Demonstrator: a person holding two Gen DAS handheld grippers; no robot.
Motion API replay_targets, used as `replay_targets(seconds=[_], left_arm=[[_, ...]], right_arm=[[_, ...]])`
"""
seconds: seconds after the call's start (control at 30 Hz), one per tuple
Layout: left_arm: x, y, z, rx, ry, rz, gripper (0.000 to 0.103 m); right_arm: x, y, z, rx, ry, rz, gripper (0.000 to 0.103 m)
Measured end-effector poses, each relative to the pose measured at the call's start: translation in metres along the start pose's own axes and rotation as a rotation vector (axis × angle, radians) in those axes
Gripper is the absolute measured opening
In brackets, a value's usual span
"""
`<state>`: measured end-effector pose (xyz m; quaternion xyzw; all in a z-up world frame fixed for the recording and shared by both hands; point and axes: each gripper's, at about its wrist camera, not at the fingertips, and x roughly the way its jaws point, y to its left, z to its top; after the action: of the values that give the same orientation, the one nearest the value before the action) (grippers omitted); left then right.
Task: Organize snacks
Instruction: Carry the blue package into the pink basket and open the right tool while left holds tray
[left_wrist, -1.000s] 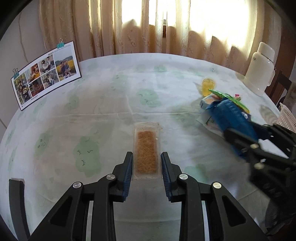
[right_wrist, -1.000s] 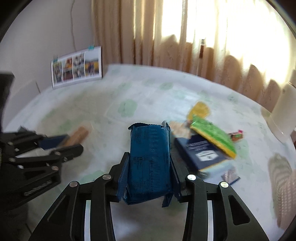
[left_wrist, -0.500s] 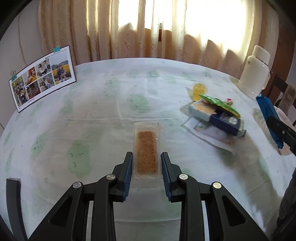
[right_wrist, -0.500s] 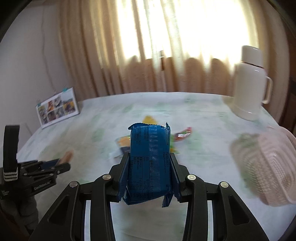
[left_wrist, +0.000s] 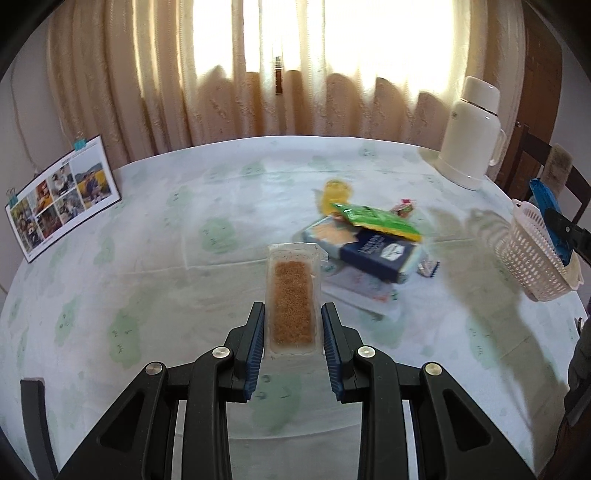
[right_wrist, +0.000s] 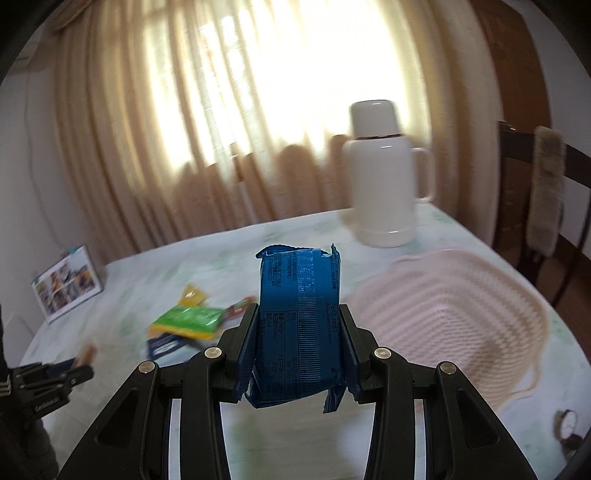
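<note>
Blue snack packet (right_wrist: 300, 325): back panel has dense dark print, table-like block with columns and a barcode-style strip, all running sideways; characters too blurred to read. Dark blue box (left_wrist: 380, 254) in the snack pile: pale oval logo with small lettering, illegible. Photo calendar sheet (left_wrist: 61, 197) against the wall: a line of small print along top edge and bottom margin, unreadable. Green packet (left_wrist: 376, 218): no readable text. Nothing legible anywhere.

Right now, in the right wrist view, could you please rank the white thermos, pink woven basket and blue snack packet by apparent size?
1. Pink woven basket.
2. Blue snack packet, though nearness inflates it.
3. White thermos, farthest away, so this is unsure.
</note>
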<state>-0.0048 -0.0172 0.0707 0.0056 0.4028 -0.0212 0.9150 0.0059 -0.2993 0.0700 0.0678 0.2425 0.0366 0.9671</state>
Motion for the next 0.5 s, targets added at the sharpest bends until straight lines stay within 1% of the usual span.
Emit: replay_targets(seconds=[0.23, 0.3, 0.33, 0.4, 0.43, 0.5], left_arm=[[-0.001, -0.031, 0.007, 0.043, 0.007, -0.010, 0.027], [-0.002, -0.041, 0.010, 0.060, 0.008, -0.012, 0.027], [-0.002, -0.046, 0.011, 0.067, 0.008, -0.012, 0.027], [-0.002, -0.058, 0.014, 0.086, 0.008, -0.013, 0.027], [-0.002, -0.065, 0.016, 0.096, 0.007, -0.014, 0.027], [-0.001, -0.075, 0.018, 0.112, 0.009, -0.019, 0.027]], right_arm=[[0.001, -0.058, 0.006, 0.065, -0.011, -0.113, 0.042], [0.004, -0.071, 0.005, 0.080, -0.007, -0.141, 0.044], [0.006, -0.077, 0.005, 0.089, -0.003, -0.156, 0.045], [0.008, -0.090, 0.004, 0.112, -0.003, -0.176, 0.060], [0.007, -0.097, 0.003, 0.130, -0.004, -0.179, 0.062], [0.003, -0.110, 0.003, 0.159, -0.018, -0.177, 0.062]])
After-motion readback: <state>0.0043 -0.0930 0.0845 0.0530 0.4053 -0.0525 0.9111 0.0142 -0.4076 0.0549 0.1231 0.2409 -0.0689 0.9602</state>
